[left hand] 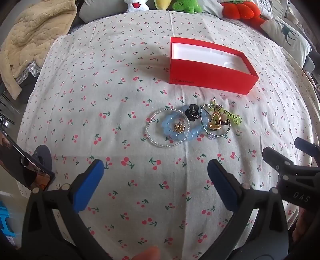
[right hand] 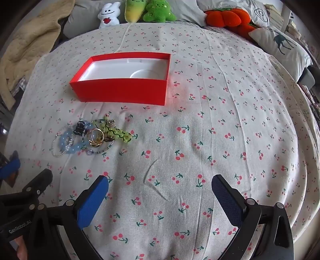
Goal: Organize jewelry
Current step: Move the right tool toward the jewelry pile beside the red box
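Note:
A pile of jewelry lies on the cherry-print sheet: a clear bead bracelet (left hand: 167,128), a blue bead bracelet (left hand: 192,133), a black clip (left hand: 191,114), gold rings (left hand: 215,122) and a green bead string (left hand: 232,117). The pile also shows in the right wrist view (right hand: 94,138). An open, empty red box (left hand: 210,66) (right hand: 124,78) sits just beyond it. My left gripper (left hand: 156,166) is open, short of the pile. My right gripper (right hand: 160,182) is open over bare sheet, right of the pile.
Plush toys (right hand: 140,10) and an orange plush (right hand: 230,17) line the far edge of the bed. A beige blanket (left hand: 30,40) lies at the far left, a deer-print pillow (right hand: 280,48) at the far right. A phone (left hand: 24,162) lies near left.

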The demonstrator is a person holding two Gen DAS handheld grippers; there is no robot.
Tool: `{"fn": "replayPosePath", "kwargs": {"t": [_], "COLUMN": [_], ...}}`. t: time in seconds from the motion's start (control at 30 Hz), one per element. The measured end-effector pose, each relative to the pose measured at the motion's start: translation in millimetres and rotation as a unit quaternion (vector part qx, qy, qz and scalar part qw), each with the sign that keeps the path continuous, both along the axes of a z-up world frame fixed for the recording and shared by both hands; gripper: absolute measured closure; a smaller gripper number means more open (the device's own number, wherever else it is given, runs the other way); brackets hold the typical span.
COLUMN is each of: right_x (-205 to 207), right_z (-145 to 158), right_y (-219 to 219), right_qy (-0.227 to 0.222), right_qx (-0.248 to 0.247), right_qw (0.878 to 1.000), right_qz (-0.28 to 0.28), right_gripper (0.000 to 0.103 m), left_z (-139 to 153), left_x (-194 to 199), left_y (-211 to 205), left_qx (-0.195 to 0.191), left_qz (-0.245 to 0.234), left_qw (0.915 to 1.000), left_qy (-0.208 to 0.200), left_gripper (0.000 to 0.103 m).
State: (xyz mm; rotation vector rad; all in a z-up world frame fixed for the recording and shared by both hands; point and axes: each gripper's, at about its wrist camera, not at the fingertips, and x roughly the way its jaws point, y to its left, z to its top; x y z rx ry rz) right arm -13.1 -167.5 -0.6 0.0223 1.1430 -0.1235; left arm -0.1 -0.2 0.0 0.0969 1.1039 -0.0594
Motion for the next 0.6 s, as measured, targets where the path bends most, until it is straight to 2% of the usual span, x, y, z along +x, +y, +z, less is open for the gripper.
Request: {"fn": "replayPosePath", "kwargs": {"t": [0.6], "right_x": [0.2], "right_z": [-0.8], "right_y": [-0.9], "right_qy": [0.002], "right_qx": [0.002], "right_qw": [1.000], "right_qz": [-0.001], "right_gripper": [0.000], "left_z": [0.2], "left_x": [0.0], "left_y": [0.0], "left_qx": [0.000], "left_qz": [0.000], "left_qw": [1.0000], "left_qy": [0.000], "left_gripper": [0.000]}}
